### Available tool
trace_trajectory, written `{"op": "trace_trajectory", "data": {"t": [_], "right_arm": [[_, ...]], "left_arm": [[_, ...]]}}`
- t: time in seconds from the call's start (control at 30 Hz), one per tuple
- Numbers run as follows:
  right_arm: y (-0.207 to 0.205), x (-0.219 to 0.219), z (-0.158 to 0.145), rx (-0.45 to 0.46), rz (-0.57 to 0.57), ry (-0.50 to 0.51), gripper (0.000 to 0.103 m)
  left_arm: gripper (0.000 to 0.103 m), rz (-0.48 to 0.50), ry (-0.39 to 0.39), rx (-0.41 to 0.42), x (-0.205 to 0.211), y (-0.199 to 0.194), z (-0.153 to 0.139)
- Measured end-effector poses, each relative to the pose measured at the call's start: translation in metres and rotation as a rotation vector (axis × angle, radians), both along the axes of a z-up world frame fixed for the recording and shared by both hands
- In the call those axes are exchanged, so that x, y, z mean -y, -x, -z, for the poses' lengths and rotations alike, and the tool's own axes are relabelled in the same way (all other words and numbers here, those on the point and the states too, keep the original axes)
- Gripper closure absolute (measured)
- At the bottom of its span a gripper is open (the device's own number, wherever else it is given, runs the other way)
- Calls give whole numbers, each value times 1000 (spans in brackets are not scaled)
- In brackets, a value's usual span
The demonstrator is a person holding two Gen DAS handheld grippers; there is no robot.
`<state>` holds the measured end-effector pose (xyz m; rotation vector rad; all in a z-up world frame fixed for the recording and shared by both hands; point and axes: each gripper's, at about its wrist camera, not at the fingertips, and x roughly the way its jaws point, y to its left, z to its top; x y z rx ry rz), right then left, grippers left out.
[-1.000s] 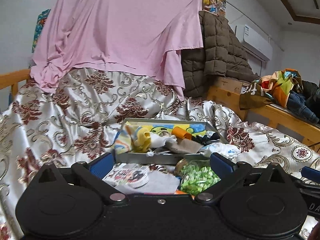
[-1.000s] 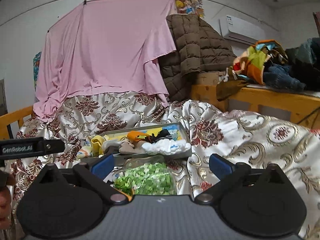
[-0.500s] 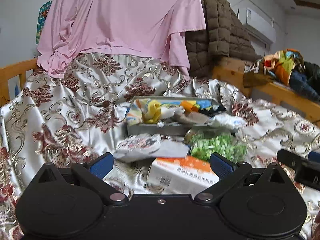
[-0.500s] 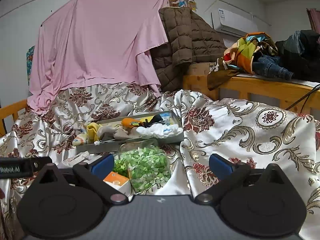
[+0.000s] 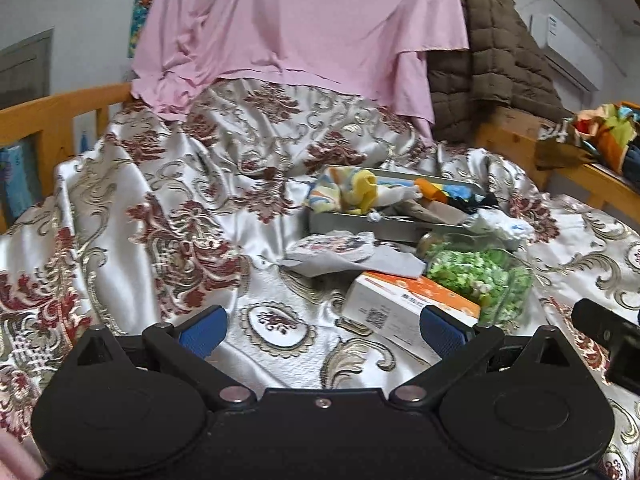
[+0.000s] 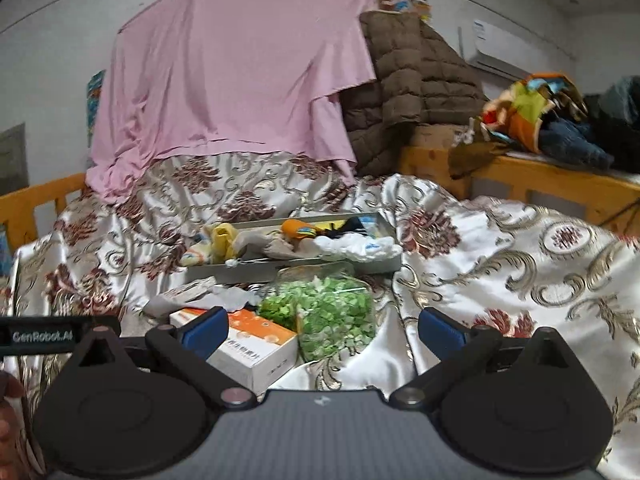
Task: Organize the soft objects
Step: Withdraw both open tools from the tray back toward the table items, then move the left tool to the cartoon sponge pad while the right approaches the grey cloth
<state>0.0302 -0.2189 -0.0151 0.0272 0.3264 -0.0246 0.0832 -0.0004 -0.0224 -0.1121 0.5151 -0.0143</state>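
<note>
A grey metal tray point(image 5: 352, 225) point(image 6: 280, 273) lies on the patterned bedspread and holds several small socks and cloths: yellow, orange, white, black. In front of it lie a flat white and grey cloth point(image 5: 340, 250) point(image 6: 188, 296), an orange and white tissue box point(image 5: 400, 304) point(image 6: 256, 344) and a clear bag of green pieces point(image 5: 480, 276) point(image 6: 328, 312). My left gripper point(image 5: 322, 330) is open and empty, held back from the pile with the box at its right finger. My right gripper point(image 6: 322, 328) is open and empty, with the box and bag between its fingers.
A pink sheet point(image 6: 232, 80) and a brown quilted jacket point(image 6: 404, 92) hang behind the bed. Wooden rails point(image 5: 60, 116) point(image 6: 520, 184) run along both sides. Piled clothes point(image 6: 552, 116) lie on the right ledge. The other gripper shows at each view's edge point(image 5: 604, 328) point(image 6: 40, 334).
Both grippers have drawn back from the tray, so the tissue box and more bedspread now show. The left view has swung left. Both stay open and empty.
</note>
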Motion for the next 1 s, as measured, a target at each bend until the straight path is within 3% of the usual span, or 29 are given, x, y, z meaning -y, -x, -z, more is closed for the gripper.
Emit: {"op": "trace_trajectory", "data": {"t": [0.5,1.0], "right_arm": [[-6,-8,4,-19,-60,1,0],[-19,-12,6,-16,-99,-30,0]], "left_arm": [[1,-153,28,-38,-15,-4,6],[1,-198,57,-44,-18,-10,9]]}}
